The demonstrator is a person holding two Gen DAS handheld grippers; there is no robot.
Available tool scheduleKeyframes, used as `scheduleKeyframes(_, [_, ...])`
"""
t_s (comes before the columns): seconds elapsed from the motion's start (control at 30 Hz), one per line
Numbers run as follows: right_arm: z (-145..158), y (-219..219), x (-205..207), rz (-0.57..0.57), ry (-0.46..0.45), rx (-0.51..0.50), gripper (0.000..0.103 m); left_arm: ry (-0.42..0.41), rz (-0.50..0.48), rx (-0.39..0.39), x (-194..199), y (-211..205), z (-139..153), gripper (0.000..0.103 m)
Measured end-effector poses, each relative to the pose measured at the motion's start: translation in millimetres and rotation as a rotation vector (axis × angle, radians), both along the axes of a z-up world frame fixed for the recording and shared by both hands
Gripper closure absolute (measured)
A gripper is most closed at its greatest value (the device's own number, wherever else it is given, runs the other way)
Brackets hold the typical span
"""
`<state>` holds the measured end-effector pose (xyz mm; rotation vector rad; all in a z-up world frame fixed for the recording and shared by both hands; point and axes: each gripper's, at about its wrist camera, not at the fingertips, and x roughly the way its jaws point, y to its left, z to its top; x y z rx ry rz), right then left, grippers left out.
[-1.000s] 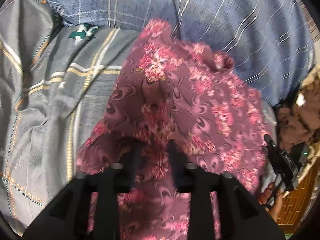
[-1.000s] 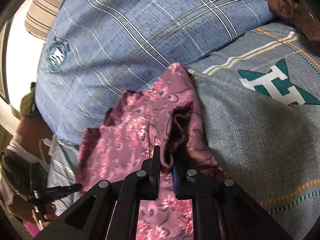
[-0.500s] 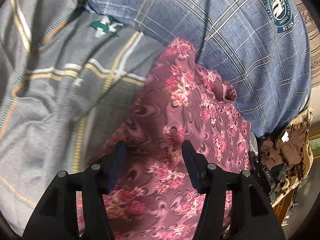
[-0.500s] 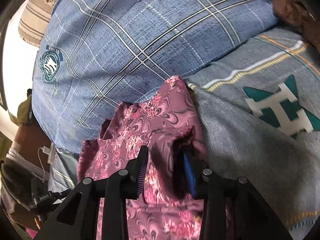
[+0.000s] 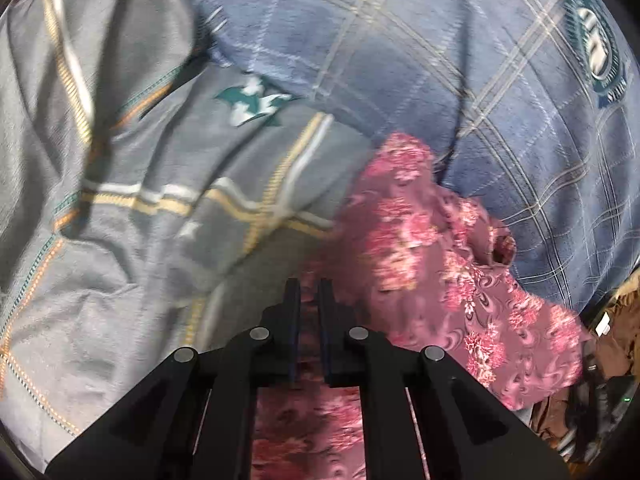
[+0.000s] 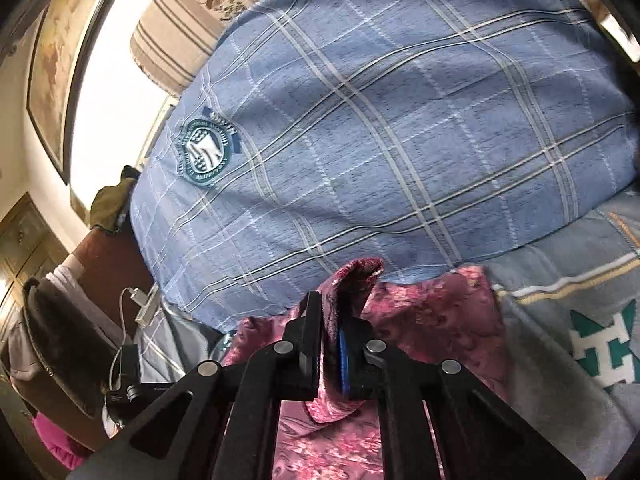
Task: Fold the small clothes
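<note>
A maroon cloth with pink flowers (image 5: 432, 264) lies on a grey bedsheet (image 5: 160, 184) against a blue plaid pillow (image 5: 440, 60). My left gripper (image 5: 309, 292) is shut on the cloth's near left edge. In the right wrist view the same cloth (image 6: 432, 320) lies below the pillow (image 6: 400, 120). My right gripper (image 6: 330, 320) is shut on a raised fold of the cloth, which stands up between the jaws.
The grey sheet (image 6: 560, 400) has a teal and white motif (image 6: 604, 348). Left of the bed are a dark chair with clothes (image 6: 52, 328), a charger with cable (image 6: 140, 304) and a striped cushion (image 6: 180, 40). Brown clothes (image 5: 616, 340) lie at right.
Both grippers were shut, opened half a second ago, and have closed again on the cloth. The left one shifted to the cloth's left edge; the right one lifted a fold.
</note>
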<state>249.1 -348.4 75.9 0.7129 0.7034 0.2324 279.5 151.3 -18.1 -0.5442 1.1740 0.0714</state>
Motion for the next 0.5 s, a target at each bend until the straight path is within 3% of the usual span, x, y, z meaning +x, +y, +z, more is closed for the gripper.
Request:
scheduleKeyframes(0.17, [-64, -8, -4, -0.021, 0.239, -0.089, 0.096, -0.022, -0.046, -0.049, -7, 1, 9, 0.095])
scheduleKeyframes(0.23, [-74, -11, -9, -0.029, 0.246, -0.055, 0.092, -0.038, -0.108, -0.055, 4, -13, 19, 0.081])
scheduleKeyframes(0.3, [-74, -12, -11, -0.035, 0.240, -0.034, 0.091, -0.044, -0.142, -0.042, 19, -27, 27, 0.042])
scheduleKeyframes(0.4, [-69, -9, -10, -0.018, 0.244, -0.068, 0.091, -0.046, -0.197, 0.043, 50, -45, 31, 0.040])
scheduleKeyframes(0.5, [-67, -8, -8, -0.003, 0.245, -0.091, 0.090, 0.033, -0.258, 0.081, 74, -55, 13, 0.039])
